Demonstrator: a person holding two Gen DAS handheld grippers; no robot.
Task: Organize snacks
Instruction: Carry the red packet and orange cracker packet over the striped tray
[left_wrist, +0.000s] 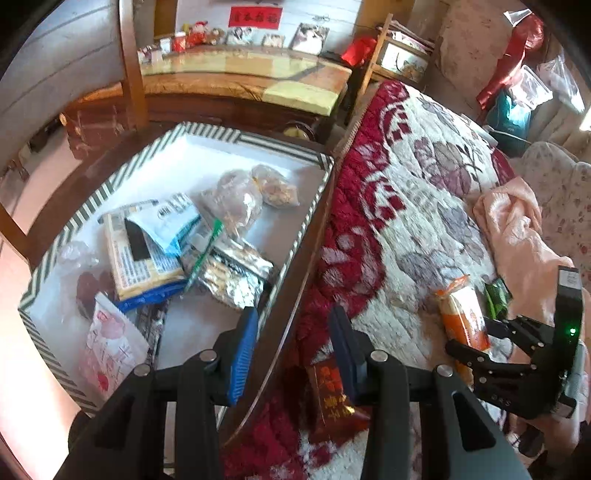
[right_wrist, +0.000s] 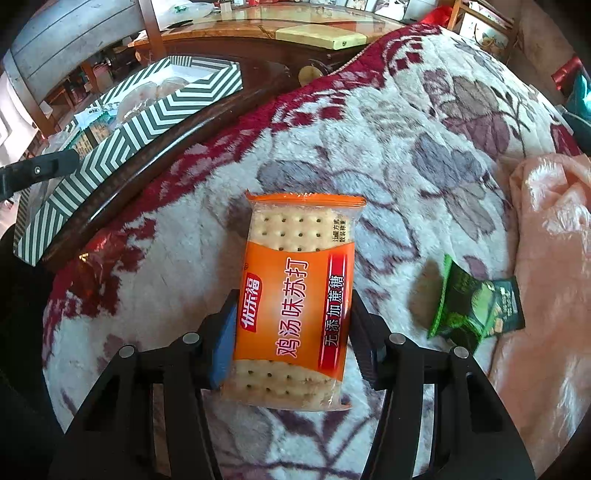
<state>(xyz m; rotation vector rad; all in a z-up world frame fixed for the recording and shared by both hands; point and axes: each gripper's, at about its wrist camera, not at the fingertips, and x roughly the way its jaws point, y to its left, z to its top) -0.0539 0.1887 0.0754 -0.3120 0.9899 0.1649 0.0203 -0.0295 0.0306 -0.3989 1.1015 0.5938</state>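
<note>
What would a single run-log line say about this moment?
right gripper: shut on orange cracker pack | left gripper: open, above striped tray edge | green packet: on blanket

You are looking at a cracker packet (right_wrist: 295, 295) lying on the blanket (right_wrist: 406, 166), a smaller packet (right_wrist: 476, 306) lying to its right, and a snack-filled box (left_wrist: 74, 229) sitting to its left.

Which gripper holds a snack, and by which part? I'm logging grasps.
The right gripper holds the orange cracker packet by its long side edges, near the lower half. The left gripper holds nothing.
</note>
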